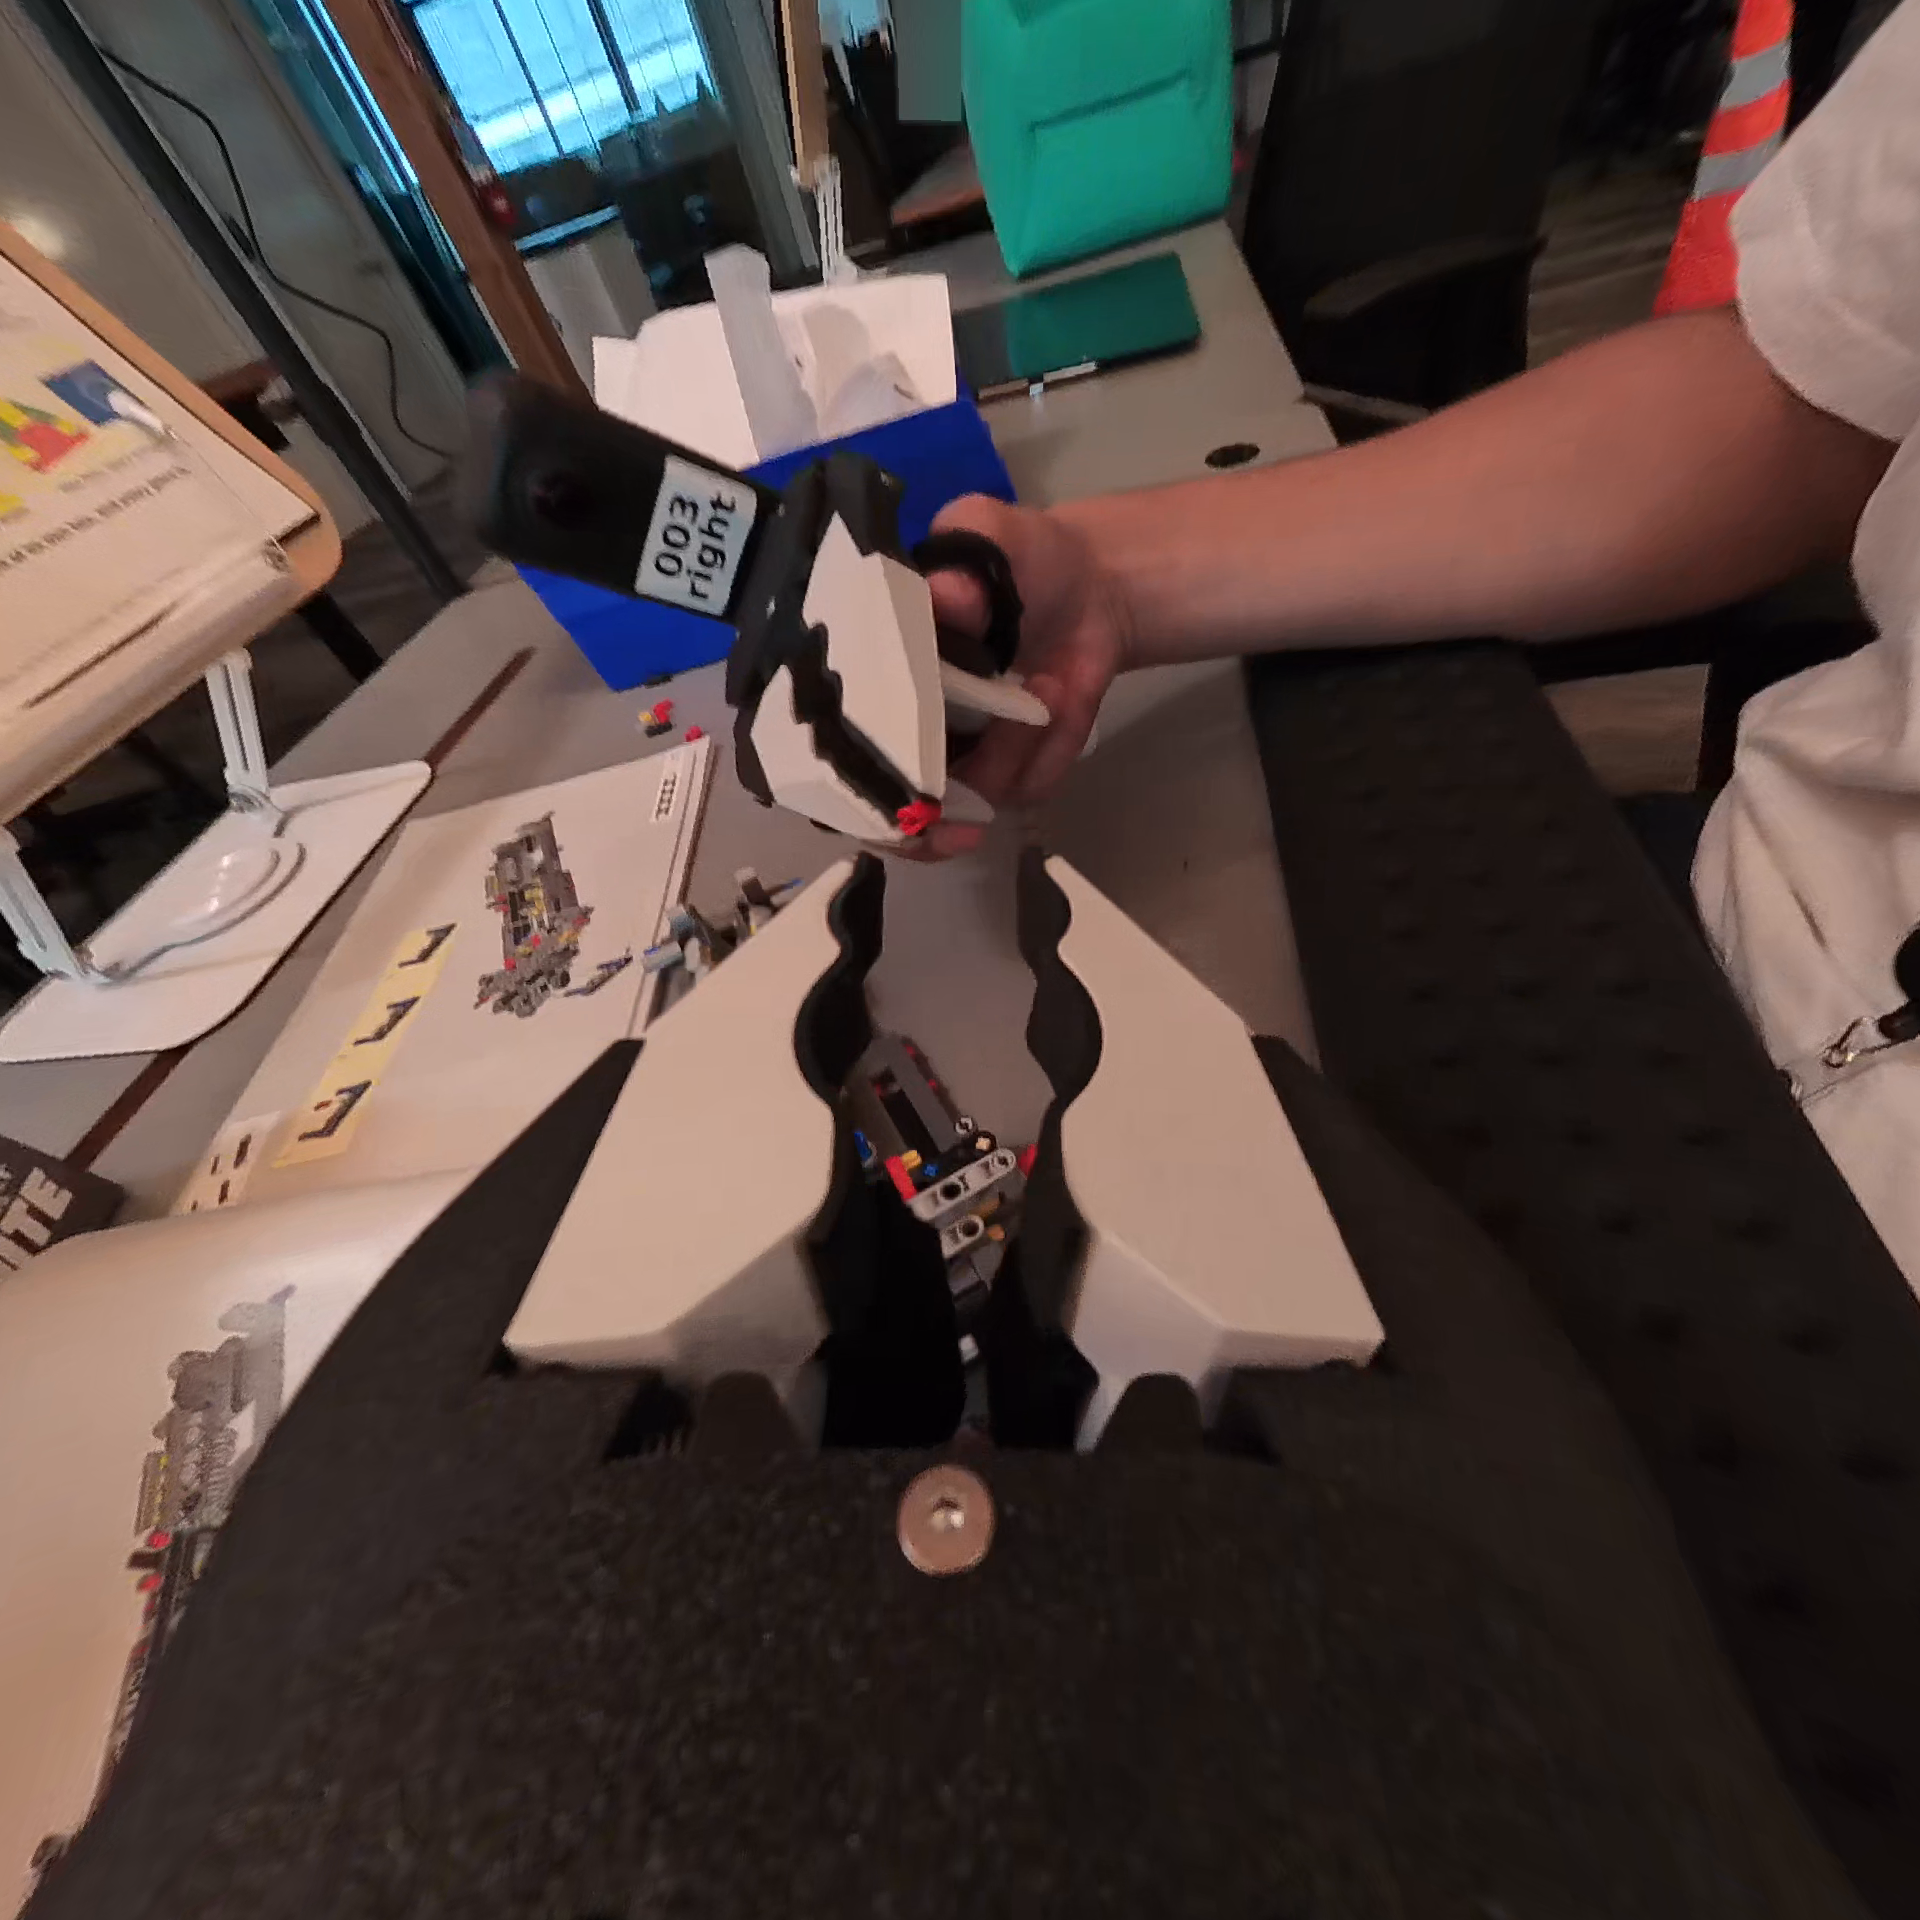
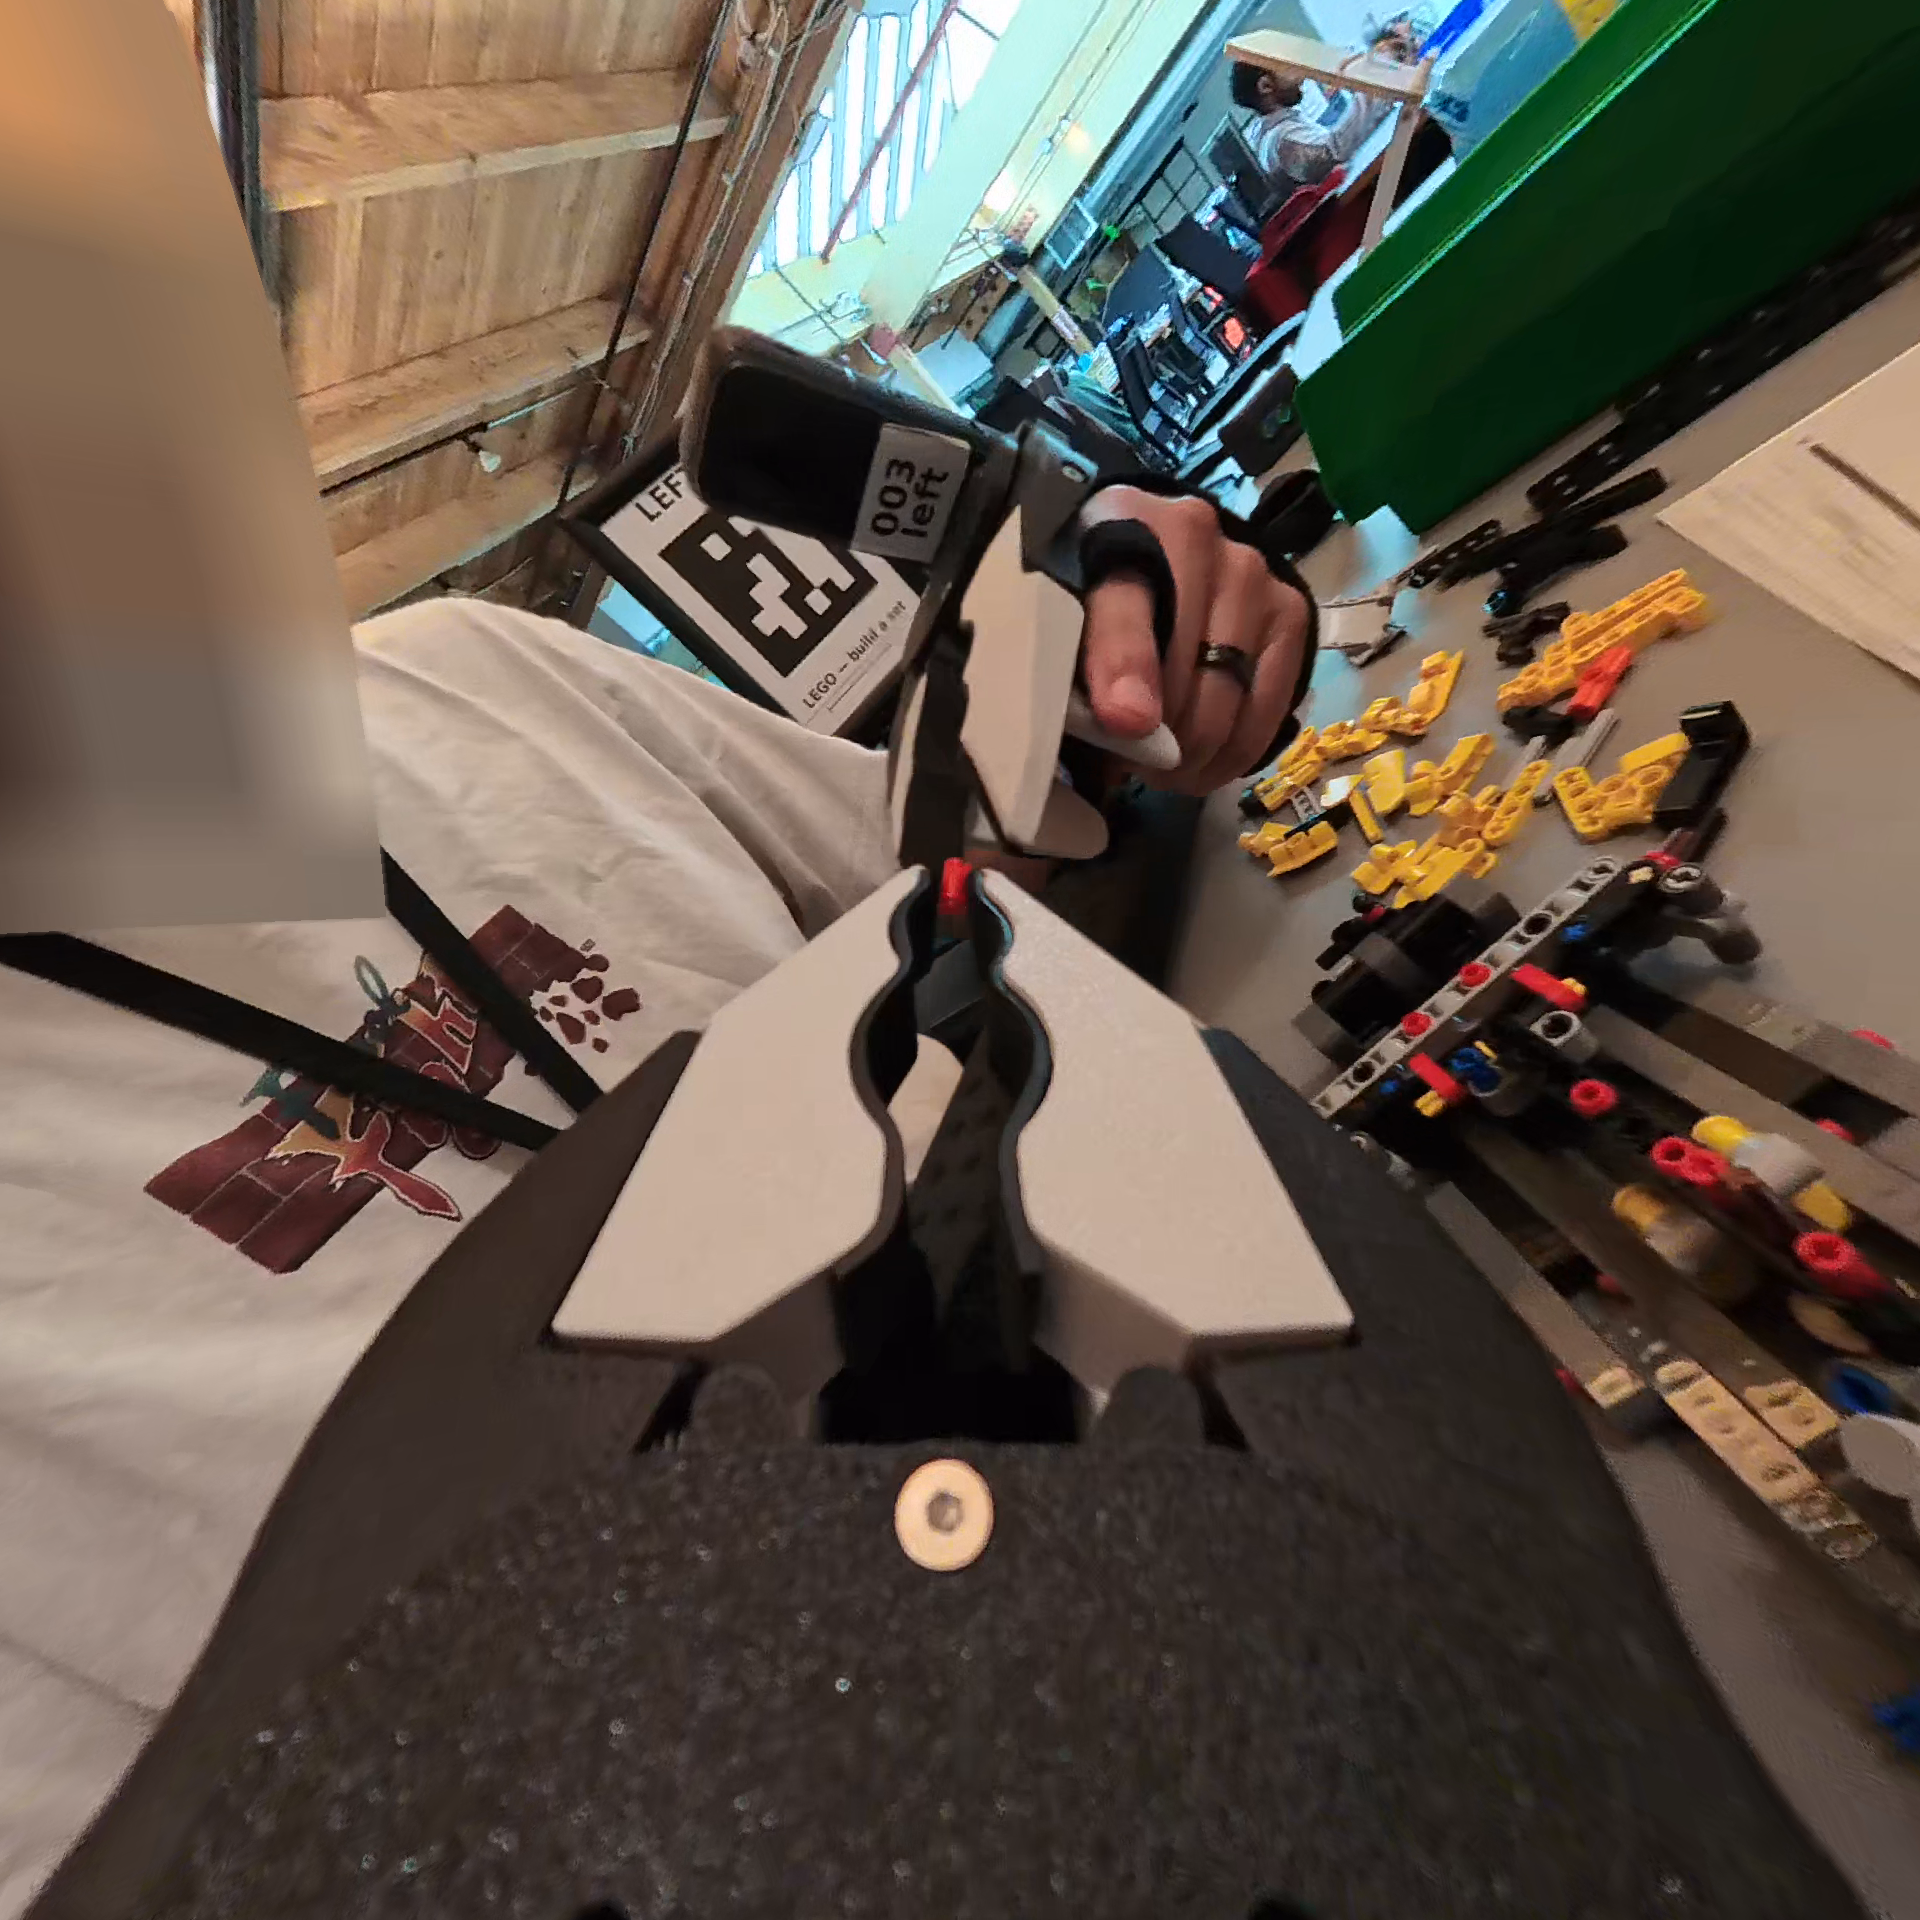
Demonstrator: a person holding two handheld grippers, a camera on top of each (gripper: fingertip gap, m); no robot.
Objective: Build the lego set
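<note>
An open shared workshop or maker space, not a home: a long grey worktop (image 2: 1766, 831) strewn with yellow toy bricks (image 2: 1455, 800), an open instruction booklet (image 1: 540, 883), a blue box (image 1: 831, 540) and a document stand (image 1: 135, 499). Behind, a raw timber partition wall (image 2: 468, 208), tall glazed windows (image 2: 894, 114), black office chairs (image 1: 1382, 187), and another person (image 2: 1288, 114) working at a far desk

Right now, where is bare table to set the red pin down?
Bare grey table lies right of the yellow pieces, below the white paper. A smaller bare strip sits beside the instruction booklet. It is crowded around the partly built model. The right gripper holds the red pin.
</note>
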